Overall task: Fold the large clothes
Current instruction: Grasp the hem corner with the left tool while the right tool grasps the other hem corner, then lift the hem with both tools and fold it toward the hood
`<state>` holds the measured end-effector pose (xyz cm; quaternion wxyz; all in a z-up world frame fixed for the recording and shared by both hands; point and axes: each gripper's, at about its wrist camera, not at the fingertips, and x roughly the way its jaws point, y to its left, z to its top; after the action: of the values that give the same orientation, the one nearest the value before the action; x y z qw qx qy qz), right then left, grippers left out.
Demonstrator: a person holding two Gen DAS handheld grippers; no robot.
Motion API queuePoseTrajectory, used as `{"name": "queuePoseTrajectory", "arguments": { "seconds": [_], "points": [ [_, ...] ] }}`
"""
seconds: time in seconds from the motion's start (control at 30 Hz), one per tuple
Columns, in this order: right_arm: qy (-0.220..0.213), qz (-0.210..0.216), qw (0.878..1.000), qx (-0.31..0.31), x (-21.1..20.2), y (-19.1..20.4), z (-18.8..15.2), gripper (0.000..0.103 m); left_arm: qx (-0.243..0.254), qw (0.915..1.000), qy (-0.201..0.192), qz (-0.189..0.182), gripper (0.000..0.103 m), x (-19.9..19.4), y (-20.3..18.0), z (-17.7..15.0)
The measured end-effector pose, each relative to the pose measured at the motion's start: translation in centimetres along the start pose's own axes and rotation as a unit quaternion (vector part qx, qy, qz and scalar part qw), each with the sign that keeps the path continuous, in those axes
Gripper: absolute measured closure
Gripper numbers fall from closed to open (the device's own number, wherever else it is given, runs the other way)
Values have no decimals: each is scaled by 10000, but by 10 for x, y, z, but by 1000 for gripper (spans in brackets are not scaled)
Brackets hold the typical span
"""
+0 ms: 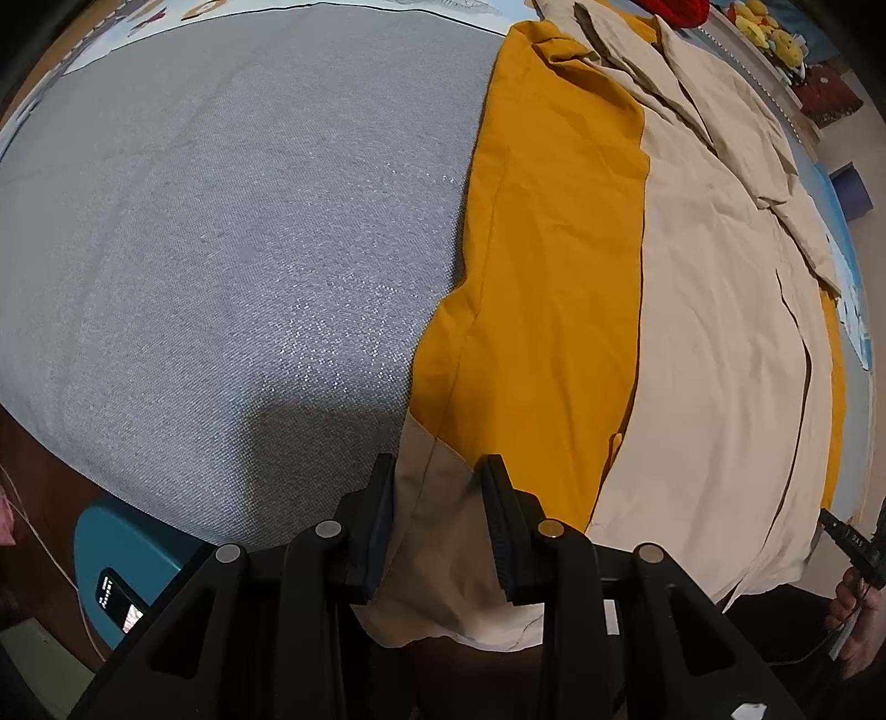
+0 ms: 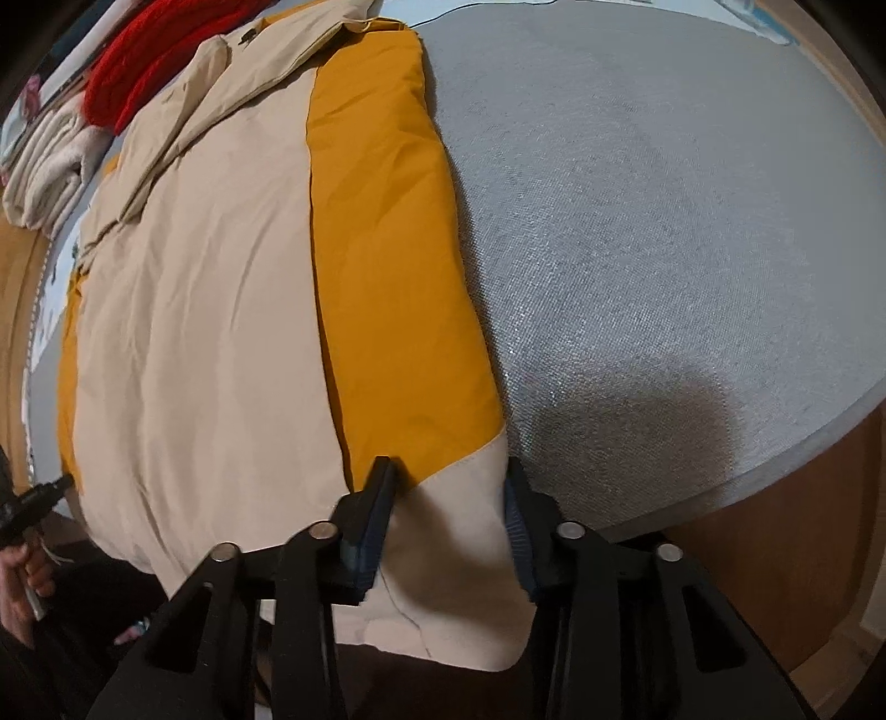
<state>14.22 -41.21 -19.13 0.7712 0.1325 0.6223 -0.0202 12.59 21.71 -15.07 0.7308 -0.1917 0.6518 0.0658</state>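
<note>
- A large beige and mustard-yellow garment (image 1: 692,310) is seen spread flat on a grey tabletop (image 1: 221,232); in the left wrist view it fills the right half of the frame, in the right wrist view (image 2: 210,310) the left half.
- A mustard band runs the length of the garment beside the bare grey surface, and a beige panel lies next to it; folded beige flaps, possibly a collar or sleeve, are seen at the top of each frame.
- A beige corner of the garment hangs over the near edge of the tabletop at the bottom centre of both views.
- The left claw (image 1: 437,520) is seen with its jaws parted on either side of that beige corner; cloth lies between the pads, but whether it is pinched cannot be told.
- The right claw (image 2: 451,520) is likewise parted, with beige fabric filling the gap between its jaws; a firm grip cannot be confirmed.
- In the right wrist view, a red knitted item (image 2: 149,66) and a folded cream cloth (image 2: 50,166) are seen at the upper left, beyond the garment.
- Yellow plush toys (image 1: 769,30) are seen at the upper right of the left wrist view.
- A teal object with a small lit screen (image 1: 127,581) sits at the lower left, below the tabletop edge.
</note>
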Motion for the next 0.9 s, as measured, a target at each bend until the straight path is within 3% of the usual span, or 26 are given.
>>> {"name": "queuePoseTrajectory", "arguments": {
  "seconds": [0.03,0.1,0.17,0.43,0.67,0.9],
  "points": [
    [-6,41,10000,36,0,-1,1,80,48,10000,-1,4,79,0,-1,-1],
    [-34,169,9998,76,-1,-1,2,89,137,9999,9,-36,95,0,-8,-3],
    [-116,143,9998,-27,-5,4,1,93,323,9994,-100,-3,97,-6,-15,-7],
    [-793,471,9952,-323,-53,23,-8,98,697,9956,-551,-304,100,-45,-27,-20],
    [-1356,862,9853,-582,-115,33,-13,99,1055,9853,-1034,-856,101,-108,-39,-27],
    [-1762,1372,9736,-478,-170,29,-20,99,1275,9753,-1411,-1125,101,-158,-41,-34]
  ]
}}
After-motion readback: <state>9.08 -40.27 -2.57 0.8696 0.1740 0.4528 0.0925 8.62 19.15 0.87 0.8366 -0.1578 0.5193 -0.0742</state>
